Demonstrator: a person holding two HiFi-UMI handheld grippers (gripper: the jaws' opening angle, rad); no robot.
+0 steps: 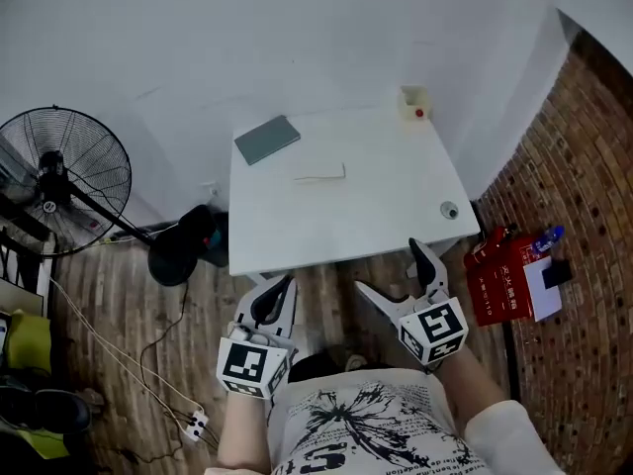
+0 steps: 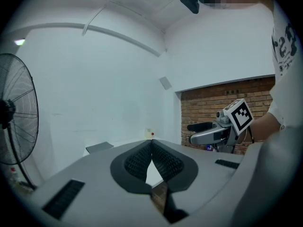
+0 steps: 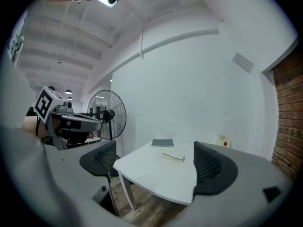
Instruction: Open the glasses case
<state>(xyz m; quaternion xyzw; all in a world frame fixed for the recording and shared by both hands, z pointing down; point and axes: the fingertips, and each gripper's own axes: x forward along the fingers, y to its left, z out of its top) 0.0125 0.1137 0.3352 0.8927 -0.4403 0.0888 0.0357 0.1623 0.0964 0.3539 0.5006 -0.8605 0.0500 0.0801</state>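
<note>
A flat white case with a dark seam lies mid-table on the white table. A flat grey-green case or pad lies at the far left corner. Both grippers hang in front of the table's near edge, apart from both items. My left gripper is shut, its ribbed pads meeting with nothing between them. My right gripper is open and empty, its jaws framing the table.
A small cream box with a red dot stands at the table's far right corner, and a small round object lies near the right edge. A floor fan stands left, a red box right, and cables cross the floor.
</note>
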